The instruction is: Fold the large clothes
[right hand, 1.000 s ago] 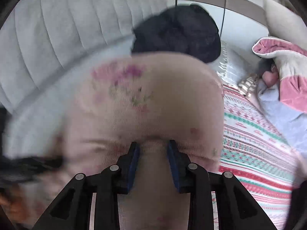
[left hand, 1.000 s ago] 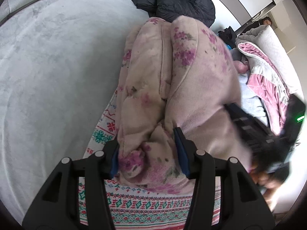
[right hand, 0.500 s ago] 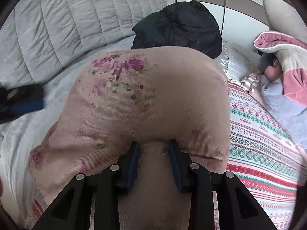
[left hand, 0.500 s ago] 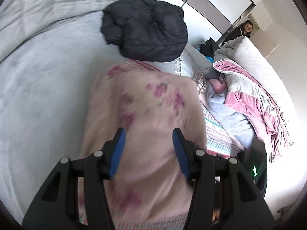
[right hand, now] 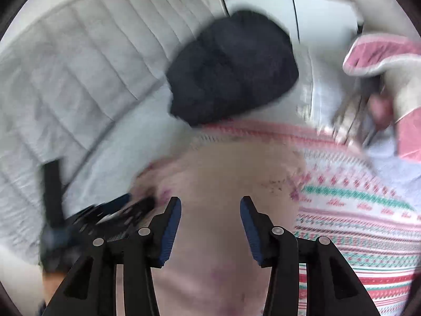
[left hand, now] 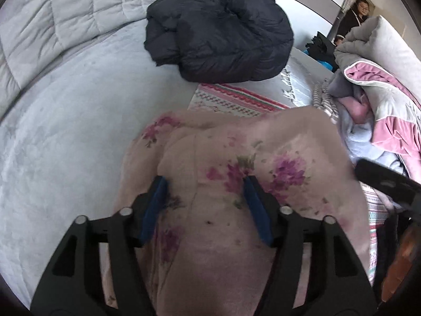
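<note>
A large pale pink garment with purple flowers (left hand: 231,158) lies folded on the bed, over a patterned blanket. My left gripper (left hand: 205,181) is open above it, its blue fingers (left hand: 158,197) wide apart with cloth showing between them. In the blurred right wrist view the same garment (right hand: 223,171) lies below my right gripper (right hand: 210,201), which is open with its fingers (right hand: 250,218) apart. The left gripper also shows at the left of that view (right hand: 105,216).
A black puffer jacket (left hand: 218,26) is heaped at the far side of the grey bed (left hand: 65,131). The pink, green and white patterned blanket (right hand: 355,210) spreads to the right. A pile of pink and grey clothes (left hand: 381,100) lies right. A person (left hand: 357,8) stands in the doorway.
The garment was swung forward and laid down. The right gripper, shut on the cloth before, has opened. Both grippers have drawn back over the folded garment.
</note>
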{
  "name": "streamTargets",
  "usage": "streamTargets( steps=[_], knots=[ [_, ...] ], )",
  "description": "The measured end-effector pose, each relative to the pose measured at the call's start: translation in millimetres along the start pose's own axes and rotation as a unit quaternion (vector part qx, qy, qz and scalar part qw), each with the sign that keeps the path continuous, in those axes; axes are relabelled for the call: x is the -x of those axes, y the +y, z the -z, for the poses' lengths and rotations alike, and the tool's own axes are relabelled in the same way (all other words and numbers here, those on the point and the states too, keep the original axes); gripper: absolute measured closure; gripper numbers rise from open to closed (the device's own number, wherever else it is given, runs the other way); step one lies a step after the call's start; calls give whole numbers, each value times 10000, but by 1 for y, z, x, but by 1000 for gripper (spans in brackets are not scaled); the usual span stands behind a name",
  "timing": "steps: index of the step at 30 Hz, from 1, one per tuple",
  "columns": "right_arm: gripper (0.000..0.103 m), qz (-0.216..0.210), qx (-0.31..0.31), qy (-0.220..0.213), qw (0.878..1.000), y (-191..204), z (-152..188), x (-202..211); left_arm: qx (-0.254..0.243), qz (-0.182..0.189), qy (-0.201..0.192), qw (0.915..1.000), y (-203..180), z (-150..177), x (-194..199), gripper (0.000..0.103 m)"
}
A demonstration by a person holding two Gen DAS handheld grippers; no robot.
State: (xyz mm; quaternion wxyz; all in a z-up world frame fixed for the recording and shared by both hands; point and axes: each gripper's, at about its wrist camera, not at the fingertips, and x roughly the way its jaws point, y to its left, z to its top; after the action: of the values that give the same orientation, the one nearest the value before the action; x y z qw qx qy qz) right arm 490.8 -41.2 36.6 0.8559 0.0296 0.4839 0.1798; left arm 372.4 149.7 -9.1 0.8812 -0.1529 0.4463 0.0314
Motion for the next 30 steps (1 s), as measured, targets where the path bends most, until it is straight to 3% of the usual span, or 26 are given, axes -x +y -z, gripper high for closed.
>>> streamTargets(
  steps=[2, 5, 9, 15, 18, 20, 21, 23, 25, 30],
  knots=[
    [51, 569, 317, 48, 9979, 10, 3, -33, 412, 223, 68, 9989, 17, 3, -8, 35],
    [51, 982, 403, 333, 9938, 10, 4, -62, 441, 226, 58, 9988, 20, 11, -16, 35],
    [51, 1046, 458, 633, 9914, 4, 4, -77, 370, 135, -85, 9992, 13, 17, -19, 34],
    [50, 1052, 381, 553, 9922, 0, 11, -86, 323, 98, -115, 9994, 14, 17, -24, 32],
    [49, 1433, 690, 198, 9871, 19, 16, -66, 258, 93, -26, 9996, 14, 14, -18, 32],
    [42, 1571, 793, -151, 9843, 31, 23, -39, 382, 384, 33, 9985, 21, 11, 4, 32],
    [35, 1542, 761, -359, 9845, 37, 30, -20, 535, 544, 64, 9971, 27, 10, 14, 32],
    [23, 1085, 608, -721, 9896, 44, 51, 24, 1219, 1263, 85, 9844, 52, 14, 48, 31],
    [19, 816, 603, -919, 9906, 45, 74, 56, 1606, 1562, 118, 9745, 72, 23, 73, 31],
    [19, 768, 529, -801, 9924, 32, 123, 83, 2000, 1513, 206, 9678, 102, 68, 95, 29]
  ],
)
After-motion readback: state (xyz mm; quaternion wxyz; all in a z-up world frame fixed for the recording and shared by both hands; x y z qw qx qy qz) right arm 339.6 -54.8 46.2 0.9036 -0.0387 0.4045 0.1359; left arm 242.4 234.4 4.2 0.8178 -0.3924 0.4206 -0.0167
